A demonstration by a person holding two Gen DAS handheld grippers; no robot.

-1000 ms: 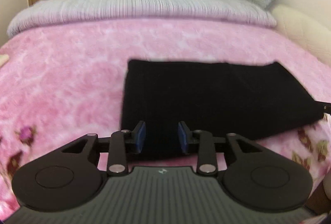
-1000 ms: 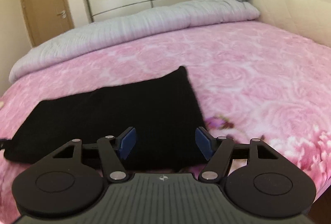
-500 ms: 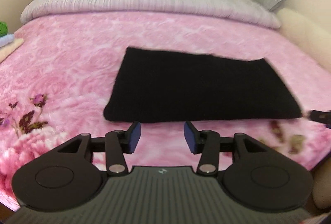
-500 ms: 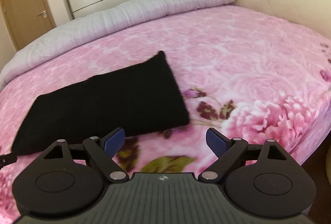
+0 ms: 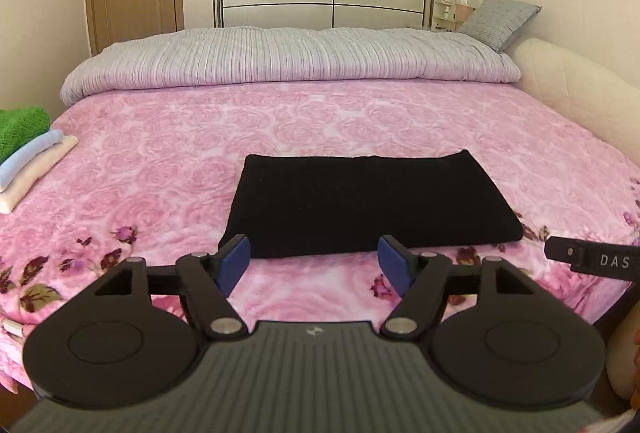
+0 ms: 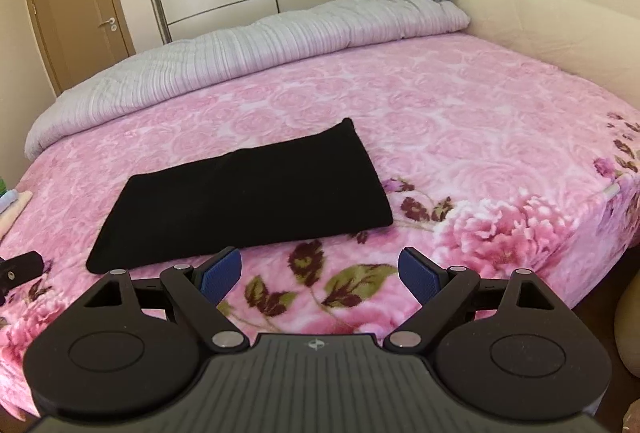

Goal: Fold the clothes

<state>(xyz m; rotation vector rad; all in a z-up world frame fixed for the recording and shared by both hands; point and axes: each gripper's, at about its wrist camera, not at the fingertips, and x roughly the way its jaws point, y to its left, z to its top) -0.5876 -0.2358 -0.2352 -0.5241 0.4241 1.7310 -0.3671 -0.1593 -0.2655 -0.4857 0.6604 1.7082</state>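
On the pink bed [image 5: 160, 161], a folded black garment [image 5: 368, 205] is seen lying flat, its long axis running left to right — just beyond both grippers. The left gripper [image 5: 316, 265], fingers still opening, and the right gripper [image 6: 320, 273], fingers spread wide, hold nothing; the left is judged slightly nearer.

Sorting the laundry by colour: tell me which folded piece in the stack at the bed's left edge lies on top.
The green knit piece tops the stack; under it lie the light blue piece and, lowest, the cream piece.
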